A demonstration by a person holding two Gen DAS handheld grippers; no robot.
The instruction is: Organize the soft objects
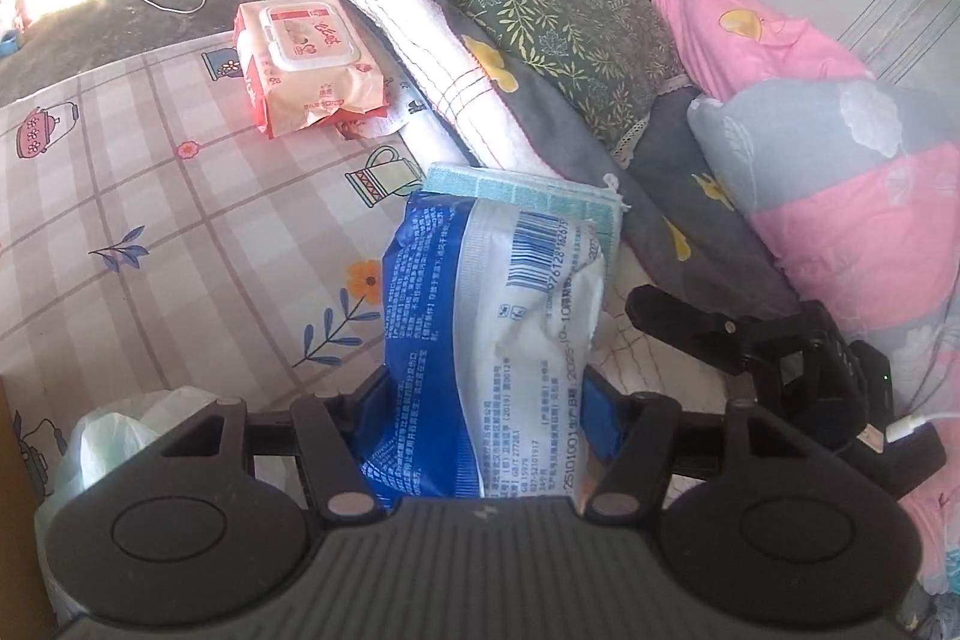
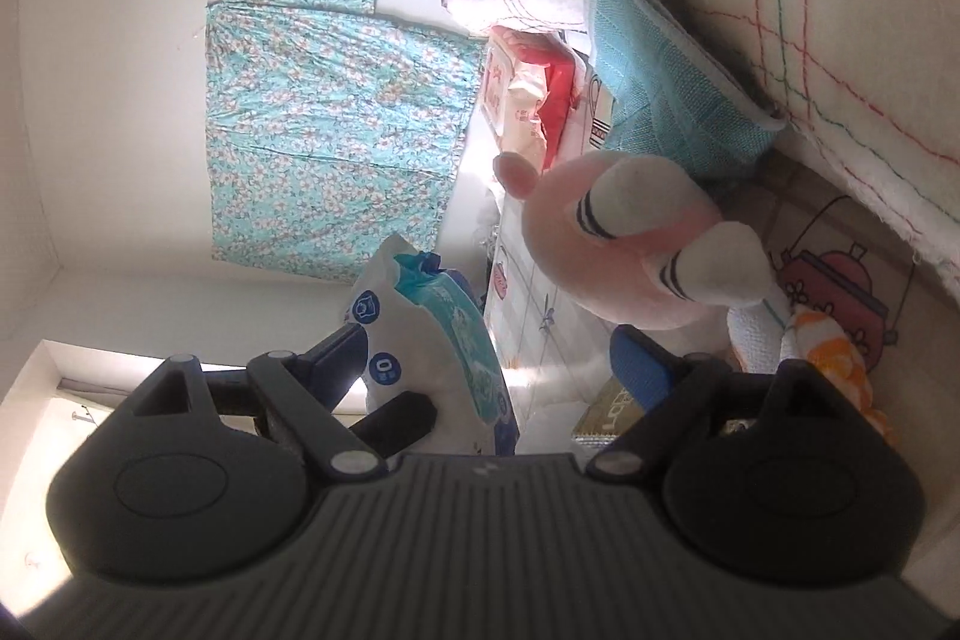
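In the left wrist view my left gripper [image 1: 486,391] is shut on a soft blue and white pack [image 1: 480,292] with a barcode, which bulges between the blue pads and hangs above the checked sheet [image 1: 150,196]. In the right wrist view my right gripper [image 2: 489,361] is open and rolled onto its side. The same pack [image 2: 432,334] shows in its gap beside one finger, and the other pad stays clear of it. A pink plush toy [image 2: 600,244] with white striped feet lies just beyond the fingertips. A folded teal cloth [image 2: 666,100] lies behind the toy.
An orange wet-wipes pack [image 1: 306,58] sits on the sheet. A white towel [image 1: 432,58], a leaf-print pillow [image 1: 570,22] and a pink quilt [image 1: 840,160] pile up on the right. A black clip mount [image 1: 780,358] stands near the quilt, and a plastic bag [image 1: 120,436] is at lower left.
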